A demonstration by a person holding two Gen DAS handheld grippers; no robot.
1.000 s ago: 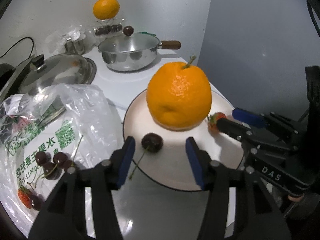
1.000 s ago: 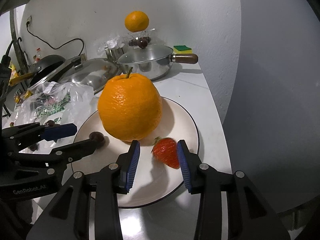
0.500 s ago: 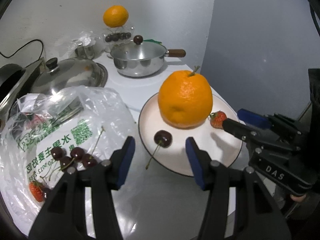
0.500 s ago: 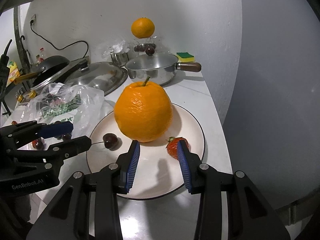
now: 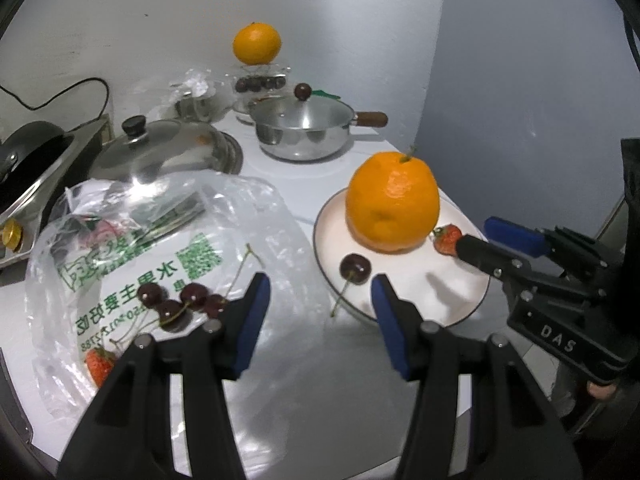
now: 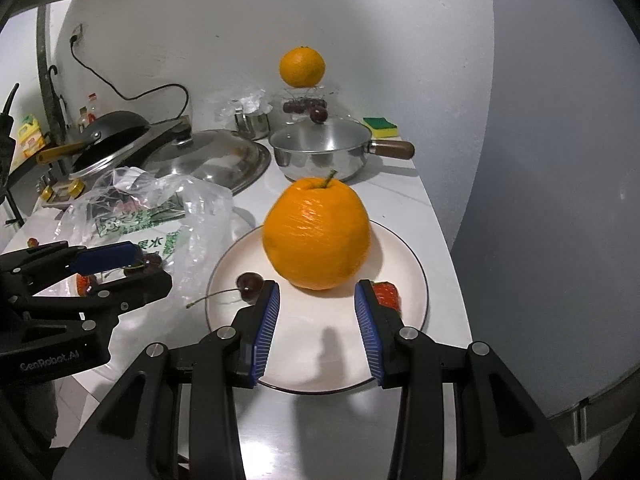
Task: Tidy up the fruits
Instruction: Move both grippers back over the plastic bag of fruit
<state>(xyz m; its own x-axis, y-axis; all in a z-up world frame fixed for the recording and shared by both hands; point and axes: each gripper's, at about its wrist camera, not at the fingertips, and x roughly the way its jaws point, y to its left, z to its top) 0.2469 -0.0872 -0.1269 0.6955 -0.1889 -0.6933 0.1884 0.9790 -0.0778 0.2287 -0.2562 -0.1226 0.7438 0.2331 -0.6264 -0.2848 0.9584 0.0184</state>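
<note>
Countertop widens as both empty claws retreat.

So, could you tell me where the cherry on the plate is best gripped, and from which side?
Grip the cherry across its round body from above. Its thin stem trails over the plate rim and would slip.

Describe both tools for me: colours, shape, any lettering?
Both are black, angular two-finger frames with silver pivot screws and blue ribbed pads on the inner faces. The left tool carries pale "GenRobot.AI" lettering on its side, seen from the right camera. The right tool reads "DAS". No cables or sleeves show.
</note>
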